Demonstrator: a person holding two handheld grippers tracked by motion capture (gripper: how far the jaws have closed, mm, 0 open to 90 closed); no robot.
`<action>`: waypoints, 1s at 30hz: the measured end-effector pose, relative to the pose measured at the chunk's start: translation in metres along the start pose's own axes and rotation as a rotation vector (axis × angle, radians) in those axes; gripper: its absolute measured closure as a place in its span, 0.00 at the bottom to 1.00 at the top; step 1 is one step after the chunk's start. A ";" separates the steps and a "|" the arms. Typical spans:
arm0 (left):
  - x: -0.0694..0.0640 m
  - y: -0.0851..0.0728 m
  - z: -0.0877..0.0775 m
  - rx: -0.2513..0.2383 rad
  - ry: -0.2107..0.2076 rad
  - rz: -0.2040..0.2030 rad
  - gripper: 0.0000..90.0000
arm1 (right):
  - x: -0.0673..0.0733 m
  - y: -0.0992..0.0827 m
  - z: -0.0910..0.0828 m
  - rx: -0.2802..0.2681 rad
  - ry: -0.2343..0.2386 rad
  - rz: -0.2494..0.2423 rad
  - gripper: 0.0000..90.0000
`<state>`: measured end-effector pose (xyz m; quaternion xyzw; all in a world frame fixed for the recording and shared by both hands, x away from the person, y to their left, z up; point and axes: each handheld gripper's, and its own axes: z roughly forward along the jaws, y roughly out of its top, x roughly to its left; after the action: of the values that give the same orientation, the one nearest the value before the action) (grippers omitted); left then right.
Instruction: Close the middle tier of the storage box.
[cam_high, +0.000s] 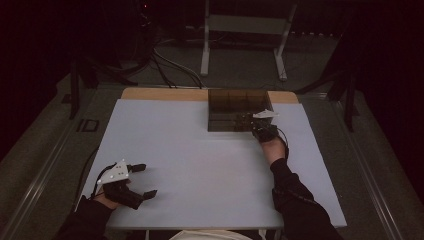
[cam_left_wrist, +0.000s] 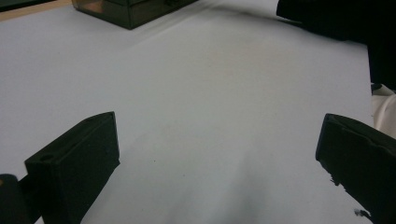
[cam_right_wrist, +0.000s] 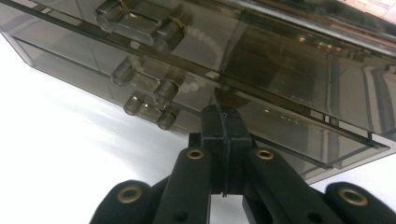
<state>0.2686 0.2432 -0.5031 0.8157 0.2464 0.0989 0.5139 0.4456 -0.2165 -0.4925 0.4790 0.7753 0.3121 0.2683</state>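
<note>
Drawer box (cam_right_wrist: 261, 60): right claw (cam_right_wrist: 223, 122) closed empty against front, forearm outstretched; left claw (cam_left_wrist: 219, 154) wide.

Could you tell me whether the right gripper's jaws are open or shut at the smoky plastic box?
Shut: in the right gripper view, the right gripper has its jaws pressed together with nothing between, tips at the box's front.

We see a smoky brown translucent drawer box (cam_high: 239, 111) on a plain white tabletop (cam_high: 200, 160). Both grippers' jaws are matte black; the left gripper (cam_high: 145, 181) carries a light grey plate.
</note>
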 end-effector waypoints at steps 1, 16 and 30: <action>0.000 0.000 0.000 0.000 0.001 0.000 0.01 | 0.000 0.000 0.000 0.000 0.000 0.000 1.00; 0.000 0.000 0.000 0.002 -0.001 0.000 0.01 | 0.000 0.002 0.002 0.003 0.011 -0.003 1.00; 0.000 0.000 0.000 0.004 0.001 -0.001 0.01 | 0.000 0.003 0.002 0.005 0.026 0.009 1.00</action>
<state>0.2690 0.2430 -0.5034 0.8166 0.2474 0.0983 0.5122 0.4486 -0.2154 -0.4916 0.4793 0.7771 0.3177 0.2558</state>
